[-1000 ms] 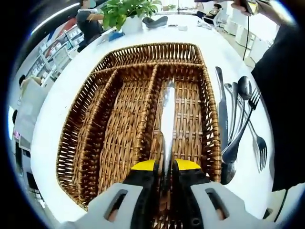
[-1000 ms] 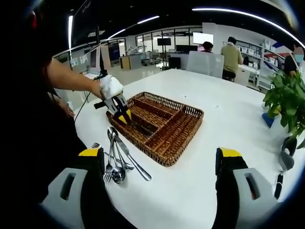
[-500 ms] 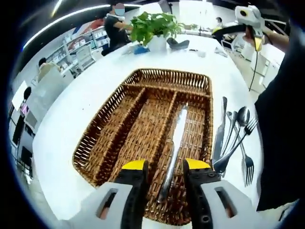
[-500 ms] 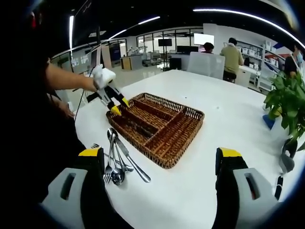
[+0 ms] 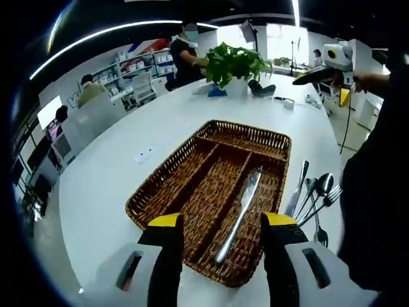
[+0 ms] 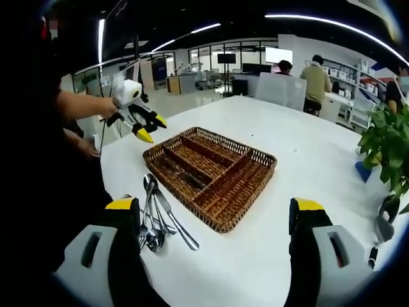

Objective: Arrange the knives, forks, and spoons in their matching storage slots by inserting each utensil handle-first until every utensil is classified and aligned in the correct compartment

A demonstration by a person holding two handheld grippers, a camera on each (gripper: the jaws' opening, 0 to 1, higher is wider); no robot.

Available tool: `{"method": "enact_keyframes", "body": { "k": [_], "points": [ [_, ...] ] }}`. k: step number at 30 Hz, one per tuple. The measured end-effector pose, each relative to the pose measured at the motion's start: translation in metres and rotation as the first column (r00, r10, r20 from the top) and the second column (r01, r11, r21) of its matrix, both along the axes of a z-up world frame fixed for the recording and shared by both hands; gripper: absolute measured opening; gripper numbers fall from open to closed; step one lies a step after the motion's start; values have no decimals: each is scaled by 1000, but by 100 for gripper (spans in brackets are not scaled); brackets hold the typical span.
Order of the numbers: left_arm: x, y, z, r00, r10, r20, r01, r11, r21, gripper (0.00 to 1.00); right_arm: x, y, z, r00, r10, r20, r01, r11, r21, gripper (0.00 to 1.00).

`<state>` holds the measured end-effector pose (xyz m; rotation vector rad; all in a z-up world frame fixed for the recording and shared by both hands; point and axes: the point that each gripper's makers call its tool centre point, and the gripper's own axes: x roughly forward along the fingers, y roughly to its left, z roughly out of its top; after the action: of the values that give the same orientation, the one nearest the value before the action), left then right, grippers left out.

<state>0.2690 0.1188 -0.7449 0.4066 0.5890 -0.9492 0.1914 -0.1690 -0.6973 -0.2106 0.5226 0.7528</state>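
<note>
Left gripper [image 5: 219, 224] jaws released, nothing between them, raised above near end of wicker tray [image 5: 167, 176] on white worktop [image 5: 108, 179]. One knife [image 5: 240, 206] lying lengthwise in tray's right-hand slot. Loose utensils [image 5: 313, 198] — knife, spoons, forks — bunched on worktop just right of tray. Right gripper [image 6: 215, 214] jaws spread wide, holding nothing, well back from tray.

One knife [image 5: 239, 214] lies in one wicker tray [image 5: 167, 177]; one utensil pile [image 5: 312, 200], count unclear.
</note>
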Motion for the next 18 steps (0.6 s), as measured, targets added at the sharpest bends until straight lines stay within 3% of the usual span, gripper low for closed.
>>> {"method": "enact_keyframes", "body": {
  "k": [4,10,12,14,18],
  "points": [
    [-6,4,14,999,44,31,-43,999,-32,67,2,1,1,1000,11,2,-11,1000,2,100],
    [-17,14,13,994,102,41,-100,994,-32,87,5,3,0,999,39,3,-39,999,0,100],
    [-21,16,17,991,122,58,-118,991,-63,94,6,2,-1,999,43,4,-43,999,-3,100],
    [-24,20,20,985,161,64,-154,983,-100,98,7,-2,-2,999,37,3,-37,999,-5,100],
    [-37,31,18,976,210,63,-203,974,-100,99,10,-7,1,1000,14,9,-14,1000,15,100]
  ]
}}
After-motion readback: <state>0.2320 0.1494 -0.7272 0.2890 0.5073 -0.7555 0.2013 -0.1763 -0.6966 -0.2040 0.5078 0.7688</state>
